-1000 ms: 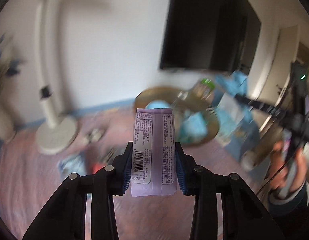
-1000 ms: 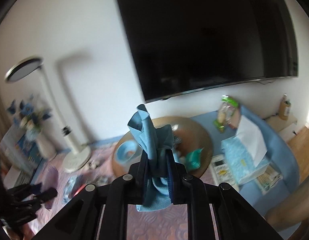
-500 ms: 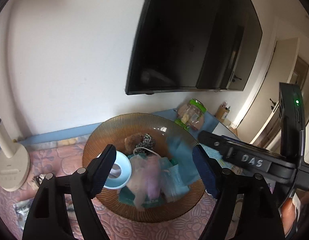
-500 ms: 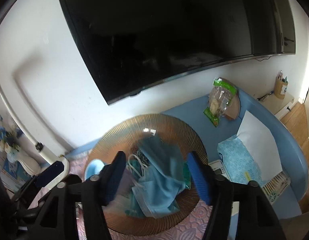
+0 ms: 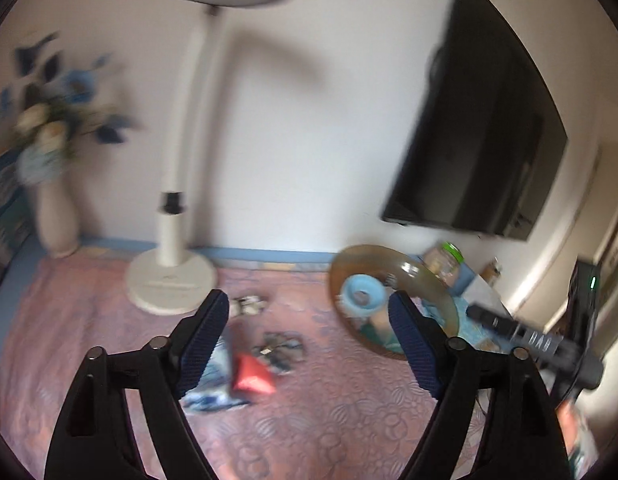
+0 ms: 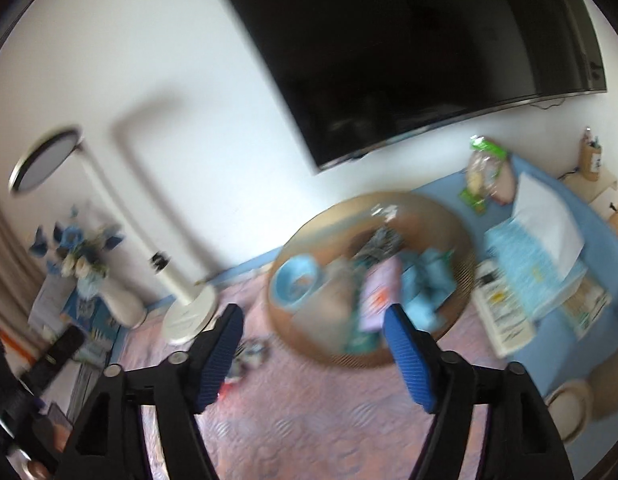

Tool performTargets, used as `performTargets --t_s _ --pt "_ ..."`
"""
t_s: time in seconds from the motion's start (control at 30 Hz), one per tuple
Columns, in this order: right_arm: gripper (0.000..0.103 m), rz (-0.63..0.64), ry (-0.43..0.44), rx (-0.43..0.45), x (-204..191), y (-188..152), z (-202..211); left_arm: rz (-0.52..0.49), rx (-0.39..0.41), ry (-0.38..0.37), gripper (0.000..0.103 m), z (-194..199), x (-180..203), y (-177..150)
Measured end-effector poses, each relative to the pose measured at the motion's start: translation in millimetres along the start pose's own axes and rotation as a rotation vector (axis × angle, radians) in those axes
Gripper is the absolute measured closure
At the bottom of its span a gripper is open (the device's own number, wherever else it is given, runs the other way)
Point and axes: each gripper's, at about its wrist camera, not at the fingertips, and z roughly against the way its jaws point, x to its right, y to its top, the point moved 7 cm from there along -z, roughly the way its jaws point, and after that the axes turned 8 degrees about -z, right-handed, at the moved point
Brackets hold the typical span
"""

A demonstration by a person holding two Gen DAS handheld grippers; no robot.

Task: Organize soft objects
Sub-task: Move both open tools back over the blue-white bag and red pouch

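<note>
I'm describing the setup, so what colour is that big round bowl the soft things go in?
Amber-brown bowl, clearest in the right wrist view.

Ahead of the jaws a ribbed amber bowl (image 6: 373, 276) of glossy glass; under them a pink quilted cloth (image 5: 309, 432). Matt black plastic arms, textured blue pads (image 6: 409, 360).

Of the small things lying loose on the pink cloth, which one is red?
The red pouch, just ahead of the left gripper. The pieces beside it are blue-white or grey patterned.
</note>
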Motion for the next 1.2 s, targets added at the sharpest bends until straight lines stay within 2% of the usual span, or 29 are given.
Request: performTargets --t_s 0.07,0.13,0.2,0.27,0.33,0.47,0.5,0.53,0.6,0.67,0.73,0.9,0.97,1.03,1.07,1.13,1.2 --pt "0.029 0.042 -0.002 -0.038 -22 -41 -14 0.006 0.007 0.064 0.021 21 -22 -5" --pt "0.029 0.116 0.002 -0.103 -43 -78 -34 -0.019 -0.016 0.169 0.021 38 -44 -14" --pt "0.029 0.192 -0.006 -0.151 -63 -112 -54 -0.020 -0.032 0.229 0.021 47 -60 -24" --pt "0.029 0.250 0.007 -0.185 -77 -137 -70 0.007 -0.056 0.231 0.021 52 -77 -38" --pt "0.029 0.299 -0.001 -0.180 -83 -150 -81 0.034 -0.103 0.222 0.021 48 -91 -55" --pt "0.029 0.407 -0.051 -0.134 -81 -173 -98 0.033 -0.237 0.245 0.010 15 -114 -103" --pt "0.029 0.418 -0.065 -0.136 -78 -179 -103 0.019 -0.282 0.246 0.010 3 -116 -118" --pt "0.029 0.414 -0.082 -0.168 -75 -183 -109 0.004 -0.325 0.244 0.010 -15 -118 -136" --pt "0.028 0.432 -0.081 -0.179 -77 -184 -113 -0.003 -0.349 0.250 0.010 -30 -121 -155" --pt "0.021 0.453 -0.089 -0.182 -80 -187 -115 0.002 -0.380 0.227 0.010 -45 -118 -174" --pt "0.018 0.463 -0.080 -0.186 -81 -188 -116 -0.005 -0.387 0.214 0.010 -48 -114 -184" --pt "0.018 0.440 -0.075 -0.186 -80 -186 -115 -0.069 -0.444 0.258 0.010 -37 -102 -212" --pt "0.017 0.430 -0.074 -0.178 -80 -185 -114 -0.084 -0.436 0.305 0.010 -27 -103 -218" --pt "0.015 0.429 -0.068 -0.180 -80 -186 -113 -0.088 -0.396 0.378 0.010 -13 -107 -217" --pt "0.015 0.429 -0.065 -0.178 -79 -186 -112 -0.094 -0.400 0.410 0.010 -10 -110 -218" --pt "0.015 0.430 -0.062 -0.170 -80 -186 -111 -0.144 -0.464 0.491 0.010 -7 -116 -224" --pt "0.015 0.433 -0.050 -0.166 -81 -187 -109 -0.169 -0.459 0.520 0.009 -1 -116 -226"
